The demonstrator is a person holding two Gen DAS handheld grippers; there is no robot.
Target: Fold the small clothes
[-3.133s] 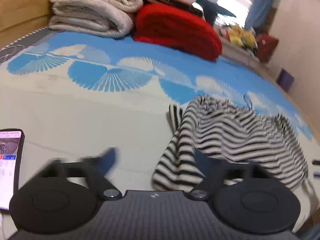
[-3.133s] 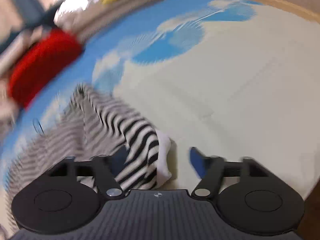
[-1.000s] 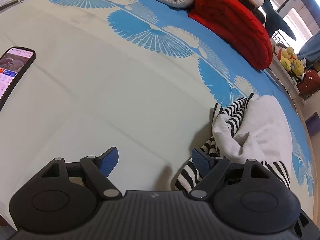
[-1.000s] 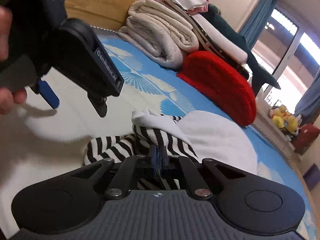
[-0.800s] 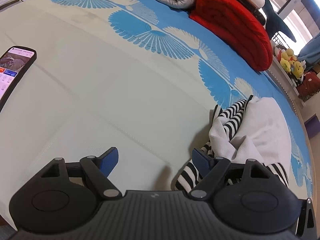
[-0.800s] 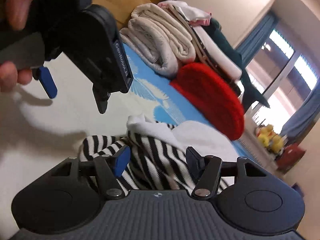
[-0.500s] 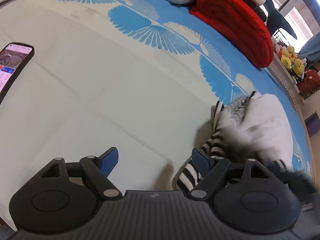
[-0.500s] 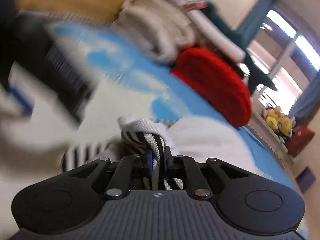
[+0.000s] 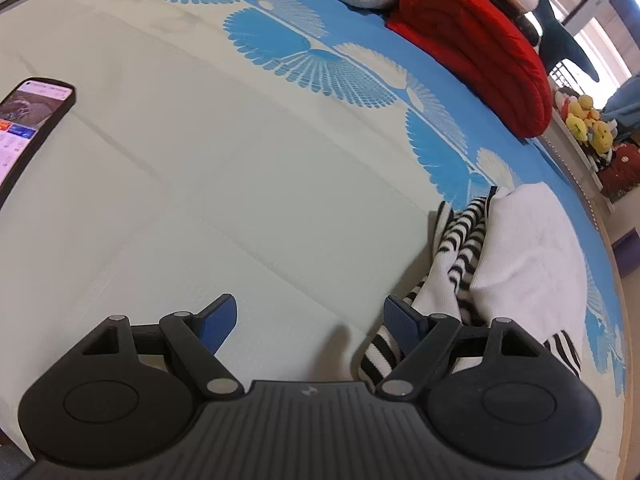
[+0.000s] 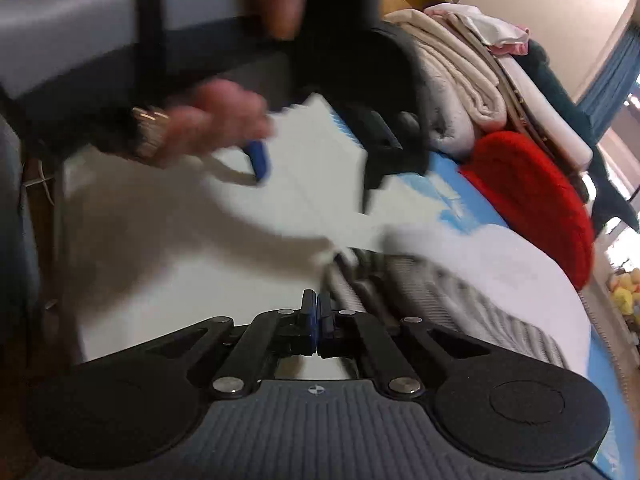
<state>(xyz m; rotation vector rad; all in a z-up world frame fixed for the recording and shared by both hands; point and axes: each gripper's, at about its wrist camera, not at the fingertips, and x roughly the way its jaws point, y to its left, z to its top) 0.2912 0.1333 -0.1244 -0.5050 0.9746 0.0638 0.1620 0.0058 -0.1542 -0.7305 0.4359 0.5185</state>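
Observation:
A small black-and-white striped garment [image 9: 472, 256] with its white inside [image 9: 528, 248] turned out lies bunched on the bed at the right of the left wrist view. My left gripper [image 9: 308, 320] is open and empty, its right finger [image 9: 400, 322] touching the garment's near edge. In the right wrist view my right gripper [image 10: 317, 316] is shut with nothing between the pads; the blurred garment [image 10: 460, 280] lies just right of it. The left gripper [image 10: 320, 148] and hand show blurred above.
A phone [image 9: 28, 120] lies on the bed at the left. A red rolled blanket [image 9: 480, 48], folded beige blankets [image 10: 452, 68] and soft toys [image 9: 588, 120] sit along the far side. The bed's wooden edge [image 9: 616, 280] runs at the right.
My right gripper let go of the striped fabric and is now shut empty, moved left of the garment. The garment has settled flatter. The left gripper has stayed open and nearly still.

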